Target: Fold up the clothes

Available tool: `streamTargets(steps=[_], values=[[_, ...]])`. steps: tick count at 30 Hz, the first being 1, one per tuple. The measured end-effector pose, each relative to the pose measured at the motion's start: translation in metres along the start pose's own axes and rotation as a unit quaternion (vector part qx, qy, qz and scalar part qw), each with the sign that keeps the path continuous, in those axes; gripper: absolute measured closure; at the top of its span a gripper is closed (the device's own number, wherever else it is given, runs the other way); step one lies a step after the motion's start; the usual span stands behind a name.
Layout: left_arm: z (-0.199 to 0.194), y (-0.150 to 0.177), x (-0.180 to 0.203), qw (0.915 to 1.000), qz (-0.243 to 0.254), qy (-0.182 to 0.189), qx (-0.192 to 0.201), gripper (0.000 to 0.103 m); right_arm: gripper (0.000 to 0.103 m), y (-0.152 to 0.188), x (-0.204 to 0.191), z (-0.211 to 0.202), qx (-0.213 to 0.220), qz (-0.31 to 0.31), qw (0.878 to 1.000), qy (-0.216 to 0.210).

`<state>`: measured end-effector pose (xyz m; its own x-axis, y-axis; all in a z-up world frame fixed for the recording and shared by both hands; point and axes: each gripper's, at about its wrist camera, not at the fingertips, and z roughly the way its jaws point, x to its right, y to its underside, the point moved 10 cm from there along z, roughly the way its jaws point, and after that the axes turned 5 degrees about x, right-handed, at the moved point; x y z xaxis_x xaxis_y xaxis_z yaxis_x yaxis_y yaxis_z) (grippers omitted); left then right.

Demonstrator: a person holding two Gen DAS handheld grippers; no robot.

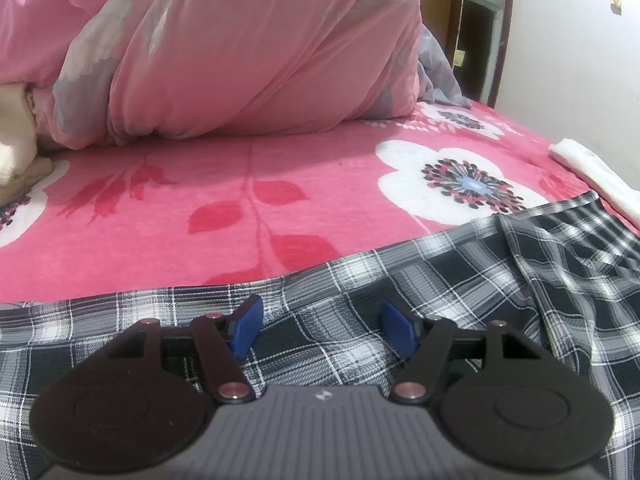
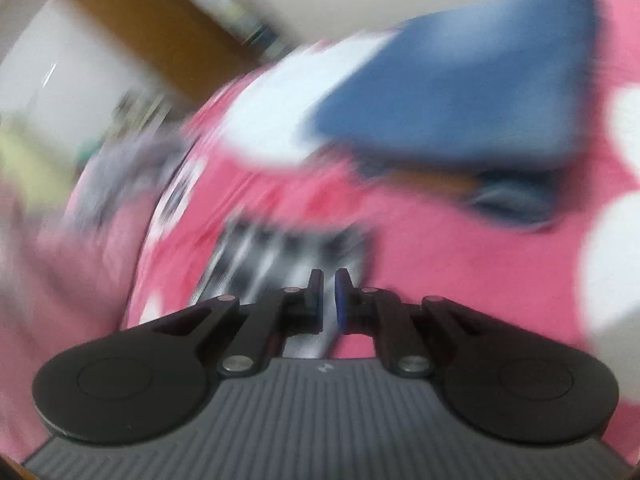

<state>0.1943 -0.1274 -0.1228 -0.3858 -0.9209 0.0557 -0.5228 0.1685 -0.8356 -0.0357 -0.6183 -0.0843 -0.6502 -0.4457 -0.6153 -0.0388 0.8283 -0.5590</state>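
We have the plaid shirt (image 1: 400, 300) spread on the pink blanket (image 1: 240, 208), its far edge short of the quilt (image 1: 240, 52). Our left gripper (image 1: 322, 328) stands wide over the shirt, nothing between the pads. Our right gripper (image 2: 329, 300) is nearly closed; the blur hides whether it pinches plaid cloth. We should grip a shirt edge firmly, lift evenly, and fold clear of the blue pile (image 2: 460, 92).
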Motion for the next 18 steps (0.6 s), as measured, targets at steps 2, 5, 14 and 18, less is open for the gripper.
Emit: streamTargets(steps=[2, 5, 14, 18], values=[[-0.001, 0.000, 0.000, 1.0000, 0.001, -0.001, 0.000, 0.035, 0.096, 0.020, -0.036, 0.014, -0.038, -0.062, 0.997, -0.016], [-0.001, 0.000, 0.001, 1.0000, 0.002, -0.001, 0.000, 0.035, 0.096, 0.044, -0.080, 0.039, -0.079, -0.163, 0.983, -0.019], [-0.001, 0.000, 0.000, 1.0000, -0.003, 0.001, 0.003, 0.035, 0.092, 0.061, -0.138, 0.159, -0.136, -0.340, 0.930, 0.027], [-0.001, 0.000, 0.000, 1.0000, -0.004, 0.002, 0.004, 0.035, 0.095, 0.018, -0.139, 0.207, -0.111, -0.277, 0.953, 0.046]])
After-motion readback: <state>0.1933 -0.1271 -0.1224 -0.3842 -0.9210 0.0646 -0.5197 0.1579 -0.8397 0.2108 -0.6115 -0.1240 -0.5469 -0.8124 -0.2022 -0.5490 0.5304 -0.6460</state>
